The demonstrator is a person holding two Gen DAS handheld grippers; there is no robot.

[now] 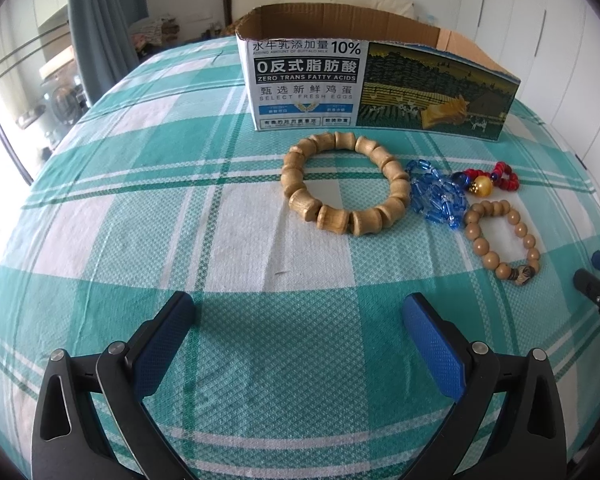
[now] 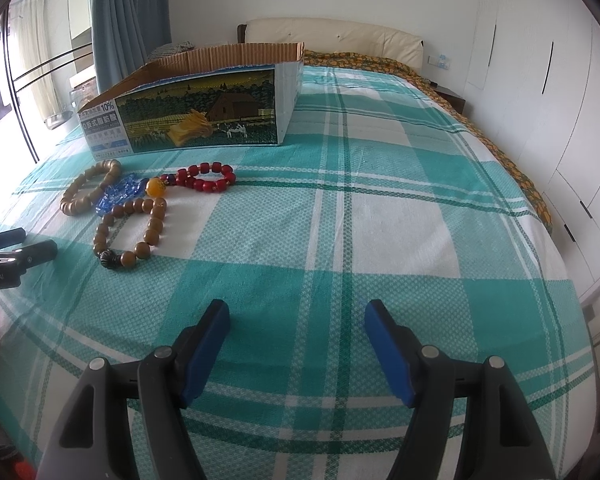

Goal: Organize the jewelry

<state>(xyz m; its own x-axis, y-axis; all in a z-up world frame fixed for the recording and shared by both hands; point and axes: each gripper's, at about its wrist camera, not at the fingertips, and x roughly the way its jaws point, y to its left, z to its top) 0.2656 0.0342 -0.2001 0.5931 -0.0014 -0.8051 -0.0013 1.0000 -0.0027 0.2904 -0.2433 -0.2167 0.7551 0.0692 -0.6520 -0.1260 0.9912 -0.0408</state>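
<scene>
Bedroom with white wardrobe doors (image 2: 540, 120), blue-grey curtain (image 2: 128, 12) and cream padded headboard (image 2: 332, 34); bed spread with teal-and-white checked cotton sheet (image 2: 380, 220). On the sheet, open-topped cardboard box printed with a farm scene and Chinese lettering (image 1: 380, 84), upright, flaps cut away. Just in front of the box, four bracelets in a loose cluster: large bracelet of pale barrel-shaped wooden beads (image 1: 340, 184) lying flat as an open ring; clear blue glass-bead bracelet (image 1: 436, 196) bunched up and touching its right edge; red bead bracelet with one amber bead (image 1: 496, 178) behind the blue one; brown round-bead wooden bracelet with a dark carved bead (image 1: 504, 240) nearest the right gripper. Left gripper (image 1: 300, 320) held above bare sheet, blue-padded jaws spread wide, nothing between them. Right gripper (image 2: 298, 320) likewise over bare sheet, well apart from the bracelets, jaws wide and empty.
</scene>
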